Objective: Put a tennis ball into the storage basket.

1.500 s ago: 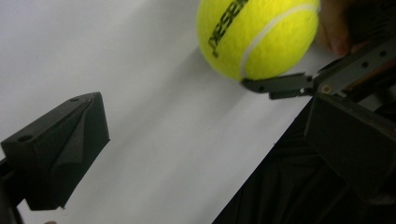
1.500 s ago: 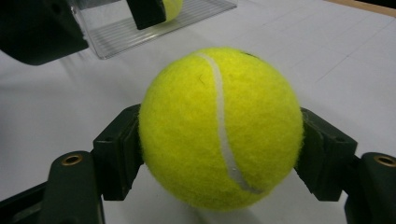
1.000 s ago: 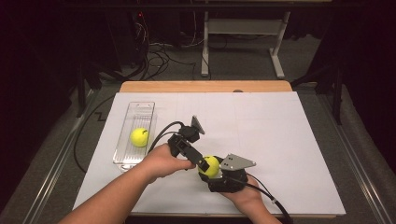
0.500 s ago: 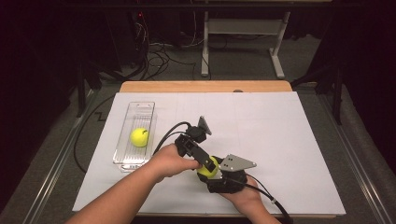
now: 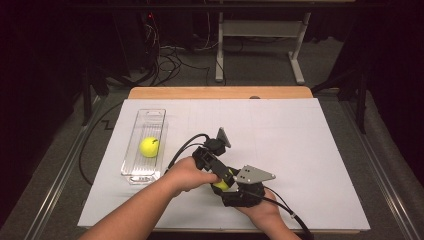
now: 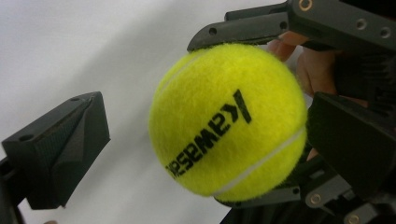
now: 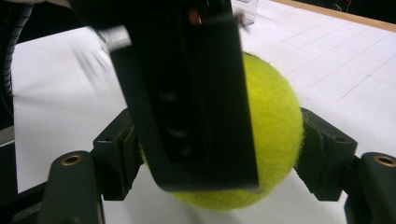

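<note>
Your left gripper [image 6: 201, 140] moved in, jaws wide around the fuzzy yellow tennis ball [image 6: 228, 122] your right gripper [image 7: 219, 154] clamps; looks like a handover, close left next.

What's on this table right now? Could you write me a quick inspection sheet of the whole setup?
Surface: white sheet over a wooden table.
Job's things: one tennis ball between both grippers; a second tennis ball in a clear tray at the left.
Clutter: nothing seen.
Grippers: right gripper shut on the ball, a jaw on each side; left gripper open around the same ball, one jaw clear of it.
Cables: a black cable loops from the left gripper; another trails from the right.
Surroundings: dark floor, tangled wires, a grey table frame behind.
</note>
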Tool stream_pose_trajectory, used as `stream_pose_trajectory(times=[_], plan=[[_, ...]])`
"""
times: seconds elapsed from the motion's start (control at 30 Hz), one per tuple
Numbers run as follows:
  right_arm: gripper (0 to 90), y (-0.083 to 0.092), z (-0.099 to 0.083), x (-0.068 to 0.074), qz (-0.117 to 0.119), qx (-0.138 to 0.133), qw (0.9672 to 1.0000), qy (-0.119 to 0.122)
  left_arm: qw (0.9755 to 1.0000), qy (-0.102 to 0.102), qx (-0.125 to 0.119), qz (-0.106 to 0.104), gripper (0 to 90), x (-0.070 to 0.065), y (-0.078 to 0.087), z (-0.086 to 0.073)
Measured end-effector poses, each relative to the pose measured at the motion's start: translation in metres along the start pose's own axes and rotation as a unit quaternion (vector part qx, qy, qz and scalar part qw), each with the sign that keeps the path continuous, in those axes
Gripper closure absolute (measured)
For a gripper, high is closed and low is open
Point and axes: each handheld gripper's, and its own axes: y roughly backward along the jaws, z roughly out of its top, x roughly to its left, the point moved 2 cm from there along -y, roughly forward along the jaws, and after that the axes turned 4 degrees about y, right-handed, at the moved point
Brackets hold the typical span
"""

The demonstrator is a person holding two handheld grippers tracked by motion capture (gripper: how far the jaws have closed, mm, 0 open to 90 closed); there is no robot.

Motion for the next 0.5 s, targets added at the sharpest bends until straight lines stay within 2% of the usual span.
stream_pose_trajectory(times=[0.2, 0.5], plan=[[27.1, 0.0006, 0.0004, -0.0001, 0.001, -0.002, 1.0, 0.0, 1.0, 0.004, 0.001, -0.006, 2.9, 0.0018, -0.0041, 0.0006], [27.1, 0.0, 0.0005, 0.0004, 0.0, -0.001, 1.0, 0.001, 0.9997, 0.005, -0.002, -0.024, 15.1, 0.0029, -0.0033, -0.0012]])
